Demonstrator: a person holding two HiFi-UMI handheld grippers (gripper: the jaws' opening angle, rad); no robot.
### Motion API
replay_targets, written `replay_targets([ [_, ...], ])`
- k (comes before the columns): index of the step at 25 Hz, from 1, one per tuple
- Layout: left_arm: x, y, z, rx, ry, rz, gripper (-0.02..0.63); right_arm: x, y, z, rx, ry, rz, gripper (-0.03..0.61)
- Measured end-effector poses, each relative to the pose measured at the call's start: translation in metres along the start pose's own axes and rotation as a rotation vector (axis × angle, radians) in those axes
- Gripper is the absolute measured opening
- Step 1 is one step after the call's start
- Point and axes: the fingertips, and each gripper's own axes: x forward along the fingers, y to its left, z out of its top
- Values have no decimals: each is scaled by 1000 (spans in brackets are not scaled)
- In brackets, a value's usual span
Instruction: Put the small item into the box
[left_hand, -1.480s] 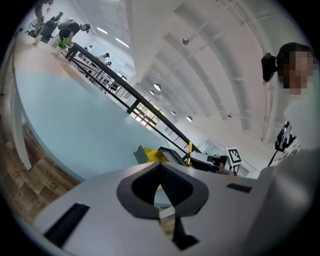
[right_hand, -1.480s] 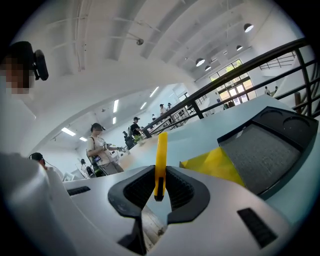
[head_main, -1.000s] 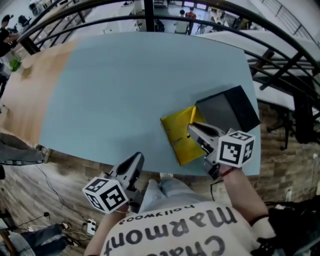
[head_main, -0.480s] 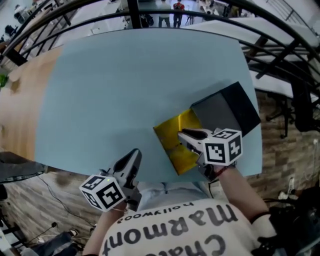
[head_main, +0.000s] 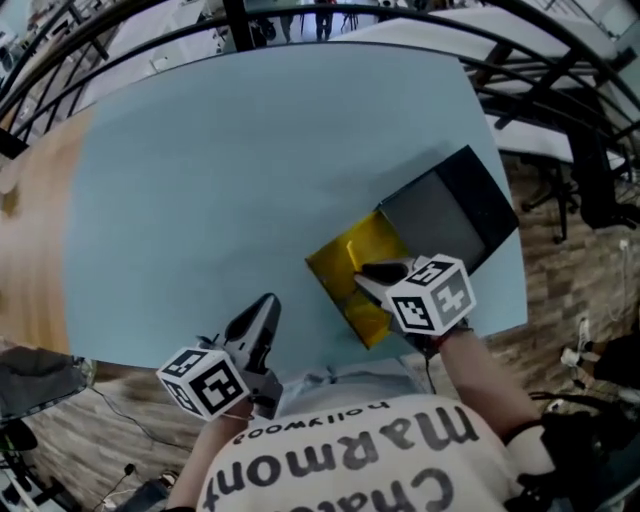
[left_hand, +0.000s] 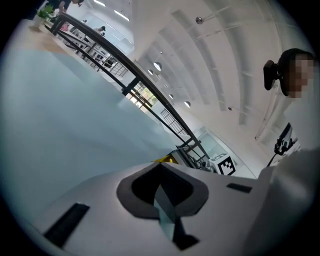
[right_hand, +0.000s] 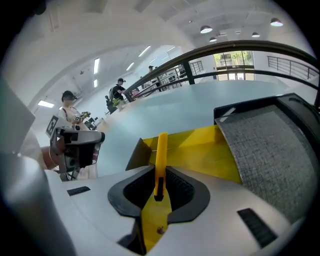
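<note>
An open box lies at the table's near right: a yellow panel (head_main: 342, 262) joined to a grey-lined part (head_main: 432, 214) with a black rim (head_main: 487, 196). My right gripper (head_main: 366, 273) is over the yellow panel, shut on a thin yellow flap (right_hand: 161, 150) that stands edge-on between the jaws. In the right gripper view the yellow panel (right_hand: 200, 149) and the grey lining (right_hand: 265, 150) lie just beyond the jaws. My left gripper (head_main: 264, 306) hovers at the table's front edge, left of the box, shut with nothing held (left_hand: 162, 192). No separate small item shows.
The light blue table (head_main: 220, 170) has a wooden strip (head_main: 25, 230) along its left side. Black railings (head_main: 330, 12) curve behind the table. The table's right edge (head_main: 515, 290) runs close to the box. People stand far off in the hall.
My right gripper has crept a little left and nearer over the yellow panel, still pinching the flap. The head view has shifted. The left gripper has barely moved.
</note>
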Motion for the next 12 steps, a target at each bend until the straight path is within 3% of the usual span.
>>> replay_targets([
  [12,11,38,35,59,236,-147,2,27,24,-6,169,31,-126,84],
])
